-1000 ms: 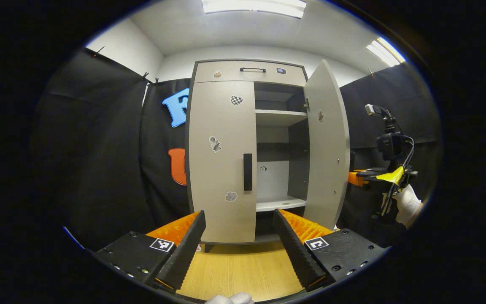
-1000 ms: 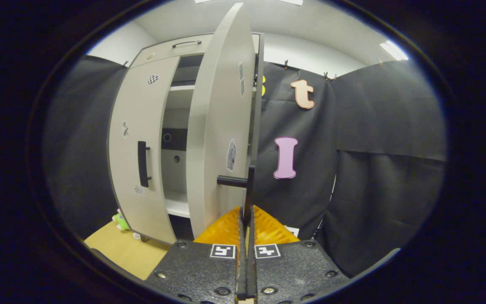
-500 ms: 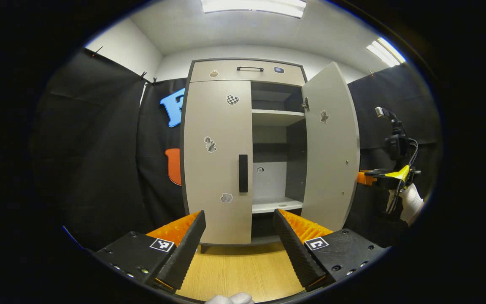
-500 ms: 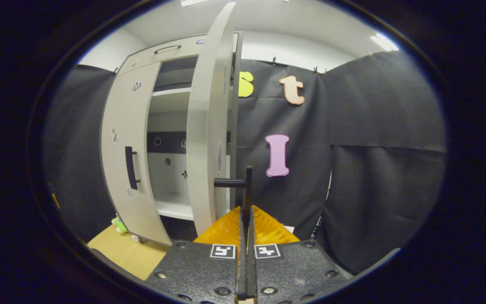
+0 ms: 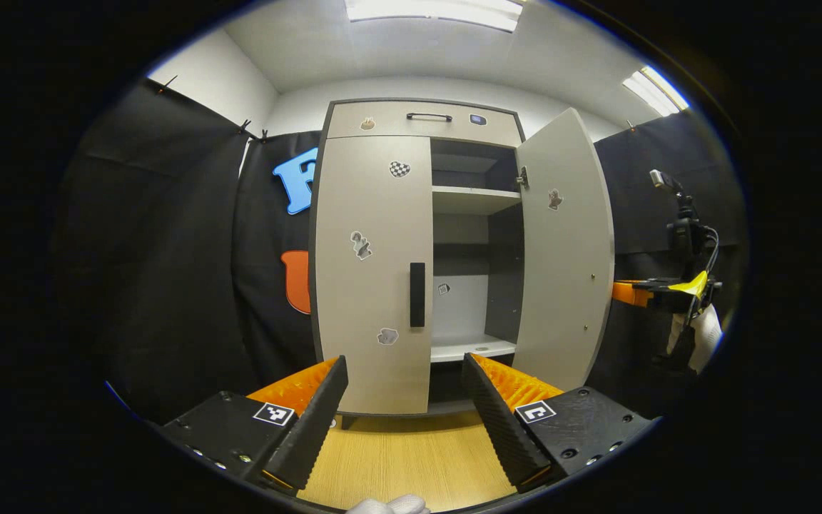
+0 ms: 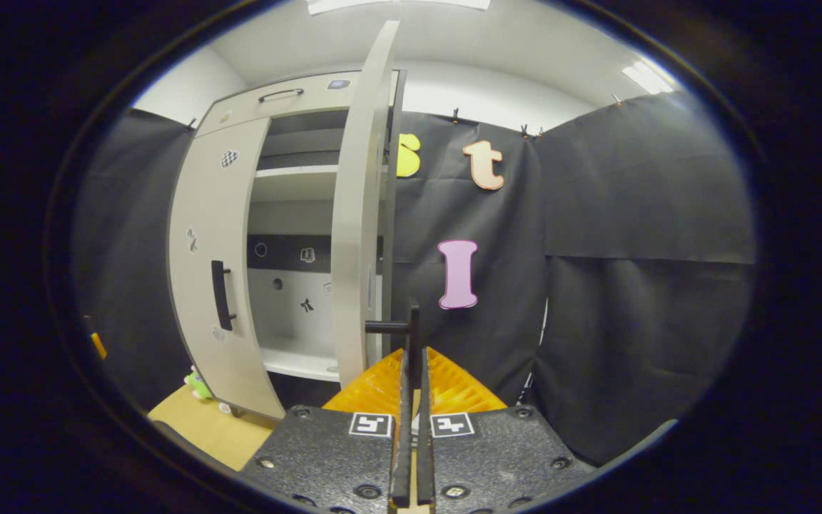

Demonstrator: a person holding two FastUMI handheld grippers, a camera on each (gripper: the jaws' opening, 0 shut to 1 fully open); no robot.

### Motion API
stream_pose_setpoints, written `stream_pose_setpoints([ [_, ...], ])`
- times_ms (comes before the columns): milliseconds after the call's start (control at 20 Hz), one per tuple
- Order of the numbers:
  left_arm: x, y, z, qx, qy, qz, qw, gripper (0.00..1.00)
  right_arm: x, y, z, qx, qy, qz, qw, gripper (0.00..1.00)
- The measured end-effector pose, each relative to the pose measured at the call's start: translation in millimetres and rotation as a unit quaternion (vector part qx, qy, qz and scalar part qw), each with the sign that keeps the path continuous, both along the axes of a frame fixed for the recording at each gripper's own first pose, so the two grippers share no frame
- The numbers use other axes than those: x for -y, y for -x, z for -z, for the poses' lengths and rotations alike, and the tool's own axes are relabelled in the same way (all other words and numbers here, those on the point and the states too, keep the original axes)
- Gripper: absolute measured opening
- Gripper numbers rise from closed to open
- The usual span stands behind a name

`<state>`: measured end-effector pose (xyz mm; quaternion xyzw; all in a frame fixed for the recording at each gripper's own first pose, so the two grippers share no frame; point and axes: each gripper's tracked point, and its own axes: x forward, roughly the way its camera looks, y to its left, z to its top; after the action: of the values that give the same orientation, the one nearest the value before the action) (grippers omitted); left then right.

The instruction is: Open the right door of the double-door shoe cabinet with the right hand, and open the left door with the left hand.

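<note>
The grey shoe cabinet (image 5: 422, 120) stands straight ahead in the left gripper view. Its left door (image 5: 372, 271) is closed, its black handle (image 5: 417, 294) untouched. My left gripper (image 5: 404, 365) hovers open a good distance in front of that door, nothing between its fingers. The right door (image 5: 564, 250) stands swung wide open. In the right gripper view this door (image 6: 355, 235) shows edge-on, and my right gripper (image 6: 412, 355) is shut on its black handle (image 6: 414, 327). The left gripper view shows the right gripper (image 5: 639, 291) beyond the door's edge, held by a white-gloved hand (image 5: 700, 332).
Inside the cabinet are pale shelves (image 5: 469, 201) with nothing on them. The floor (image 5: 411, 457) is light wood. A small green toy (image 6: 199, 385) lies on the floor by the cabinet's left foot. Black cloth walls close in on both sides.
The right door has swung farther open, pulled by my right gripper on its handle. The left gripper has stayed open at about the same distance from the left door.
</note>
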<state>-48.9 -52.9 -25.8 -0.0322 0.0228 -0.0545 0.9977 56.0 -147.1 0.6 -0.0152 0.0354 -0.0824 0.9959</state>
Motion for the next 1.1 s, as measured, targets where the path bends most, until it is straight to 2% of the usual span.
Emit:
stream_pose_setpoints([
  [200,-15,-4,5,-0.002,-0.01,-0.003,1.0,0.96,-3,24,-15,0.009,-0.003,0.017,1.0,0.13],
  [300,-21,-6,8,-0.005,-0.009,-0.006,1.0,0.96,-12,34,-18,0.012,-0.01,0.008,1.0,0.34],
  [350,-23,-7,10,-0.006,-0.008,-0.006,1.0,0.96,-16,39,-18,0.012,-0.012,0.007,1.0,0.5],
  [450,-30,-9,12,-0.009,-0.01,-0.009,1.0,0.96,-33,46,-20,0.02,-0.013,-0.003,1.0,0.64],
  [500,-33,-9,13,-0.01,-0.012,-0.012,1.0,0.96,-45,50,-21,0.027,-0.014,-0.011,0.999,0.67],
  [650,-40,-14,18,-0.013,-0.014,-0.014,1.0,0.96,-79,56,-4,0.022,0.002,-0.035,0.999,0.92],
  [800,-47,-18,20,-0.011,-0.017,-0.019,1.0,0.96,-117,59,20,0.017,0.002,-0.06,0.998,0.99],
  [950,-53,-24,22,-0.017,-0.017,-0.026,0.999,0.96,-149,61,51,-0.005,-0.019,-0.087,0.996,0.99],
  [1100,-57,-31,24,-0.016,-0.023,-0.03,0.999,0.96,-159,58,64,-0.026,-0.023,-0.101,0.994,1.0],
])
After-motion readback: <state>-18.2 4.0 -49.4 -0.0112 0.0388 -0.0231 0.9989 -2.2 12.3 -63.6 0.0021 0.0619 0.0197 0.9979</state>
